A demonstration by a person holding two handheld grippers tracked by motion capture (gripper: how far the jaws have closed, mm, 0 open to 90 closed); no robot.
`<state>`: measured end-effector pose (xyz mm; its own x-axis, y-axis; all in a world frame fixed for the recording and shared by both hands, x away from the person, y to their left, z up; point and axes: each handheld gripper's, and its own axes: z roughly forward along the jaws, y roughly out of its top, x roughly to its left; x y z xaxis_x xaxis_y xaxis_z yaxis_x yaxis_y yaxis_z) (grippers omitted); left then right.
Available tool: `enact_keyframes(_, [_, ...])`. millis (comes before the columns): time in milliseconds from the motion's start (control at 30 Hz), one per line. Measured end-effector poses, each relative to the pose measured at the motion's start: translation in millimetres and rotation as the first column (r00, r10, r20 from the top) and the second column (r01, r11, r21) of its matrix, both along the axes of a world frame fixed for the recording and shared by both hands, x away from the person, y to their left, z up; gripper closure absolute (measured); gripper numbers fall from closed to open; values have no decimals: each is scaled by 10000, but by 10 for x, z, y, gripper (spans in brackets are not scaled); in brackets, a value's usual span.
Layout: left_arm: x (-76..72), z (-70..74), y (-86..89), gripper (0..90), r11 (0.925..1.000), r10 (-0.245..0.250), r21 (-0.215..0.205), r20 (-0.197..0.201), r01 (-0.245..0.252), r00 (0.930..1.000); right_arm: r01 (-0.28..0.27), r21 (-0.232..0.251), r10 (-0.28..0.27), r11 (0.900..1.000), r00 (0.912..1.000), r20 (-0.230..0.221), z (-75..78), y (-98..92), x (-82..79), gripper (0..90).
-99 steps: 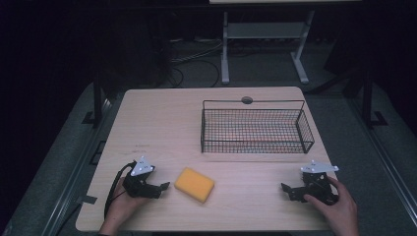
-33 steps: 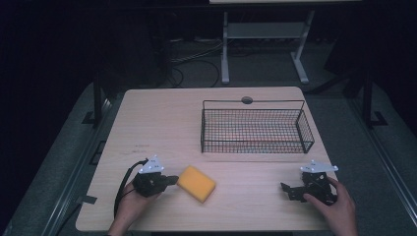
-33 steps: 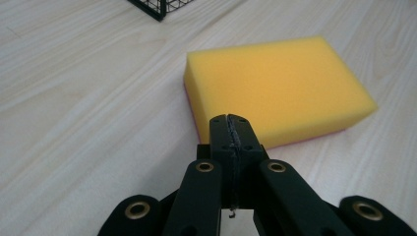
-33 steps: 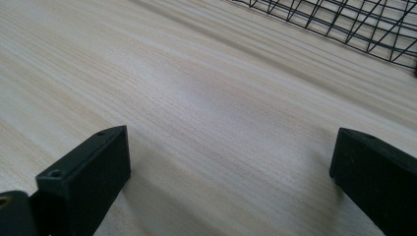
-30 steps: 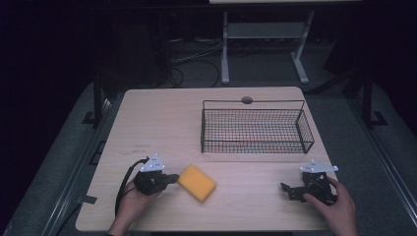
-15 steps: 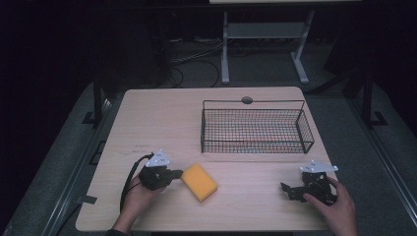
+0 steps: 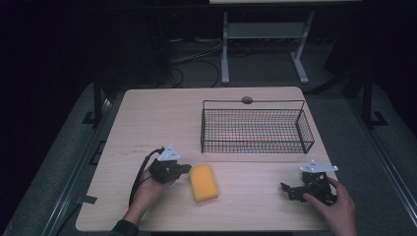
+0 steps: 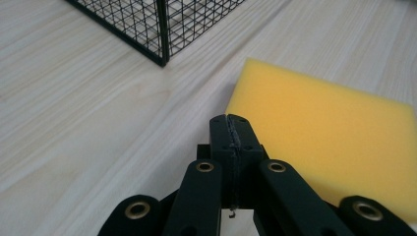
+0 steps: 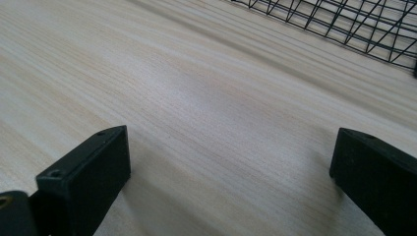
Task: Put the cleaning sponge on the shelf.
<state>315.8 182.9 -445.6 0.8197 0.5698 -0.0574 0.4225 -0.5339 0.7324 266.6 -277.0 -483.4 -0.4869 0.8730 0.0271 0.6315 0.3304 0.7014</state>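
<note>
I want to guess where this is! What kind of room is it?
Probably a lab or recording studio, not a home. A pale wooden table stands in a dark room, cables lie on the floor, and a person holds the black left gripper near a yellow sponge block.

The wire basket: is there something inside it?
Through the mesh of the wire basket the high view shows bare table wood and nothing lying inside. The mesh walls may hide something very small.

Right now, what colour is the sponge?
Yellow-orange; the sponge shows best in the left gripper view.
</note>
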Motion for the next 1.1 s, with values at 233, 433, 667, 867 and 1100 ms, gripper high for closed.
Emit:
enact_keyframes(233, [104,-10,-163,896,9996,-263,107,61,262,9996,10,1,-10,10000,10000,-3,0,1,0,12])
enact_keyframes(433, [165,-9,-292,896,9991,-415,79,116,415,9991,15,3,-15,10000,10000,-7,0,2,0,12])
enact_keyframes(667, [228,-18,-417,896,9978,-651,121,93,650,9978,18,3,-18,10000,10000,-9,1,2,1,12])
enact_keyframes(867, [274,-25,-535,896,9970,-771,94,87,771,9970,22,2,-22,10000,10000,-8,1,3,1,12])
enact_keyframes(1100, [331,-46,-704,897,9952,-981,-40,33,981,9952,31,4,-31,10000,10000,-8,1,3,1,12])
